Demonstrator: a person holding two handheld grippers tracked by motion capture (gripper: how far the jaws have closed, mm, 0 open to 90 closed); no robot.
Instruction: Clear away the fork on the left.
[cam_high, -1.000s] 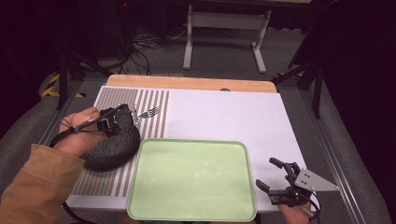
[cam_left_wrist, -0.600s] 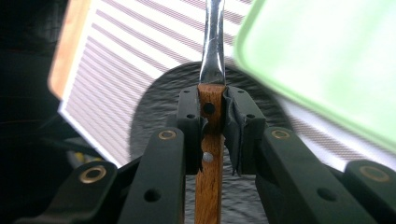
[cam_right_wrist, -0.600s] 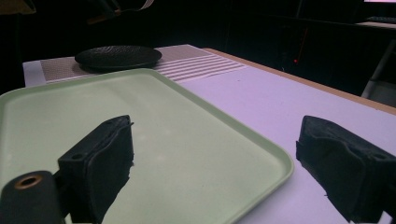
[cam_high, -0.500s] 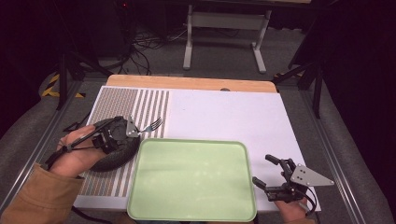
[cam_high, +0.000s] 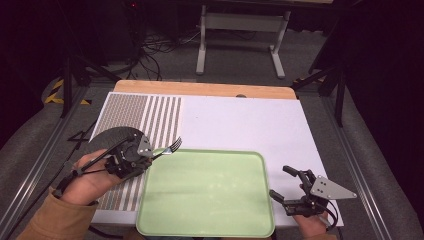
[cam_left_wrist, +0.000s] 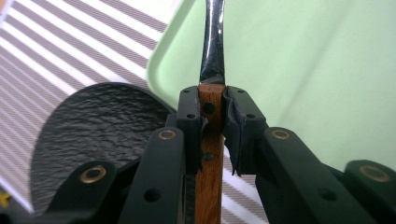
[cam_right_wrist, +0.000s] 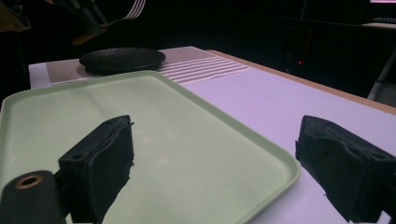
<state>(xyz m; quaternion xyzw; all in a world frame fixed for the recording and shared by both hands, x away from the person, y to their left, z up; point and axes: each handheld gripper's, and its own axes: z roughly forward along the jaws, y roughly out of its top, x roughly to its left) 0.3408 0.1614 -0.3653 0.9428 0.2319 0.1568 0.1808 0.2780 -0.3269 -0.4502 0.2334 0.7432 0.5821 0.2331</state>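
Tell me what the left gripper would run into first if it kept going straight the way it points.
Probably the green tray: the left gripper, shut on the fork, aims across the tray's near-left corner, though its height above it is unclear.

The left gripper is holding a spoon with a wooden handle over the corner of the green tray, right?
Not quite: it is a fork, not a spoon. The high view shows its metal tines. The rest is right: the left gripper clamps its wooden handle over the corner of the pale green plastic tray.

Tan sleeve (cam_high: 55, 220), black left gripper (cam_high: 145, 157) with brass rivets, grey plate on right gripper (cam_high: 286, 182)
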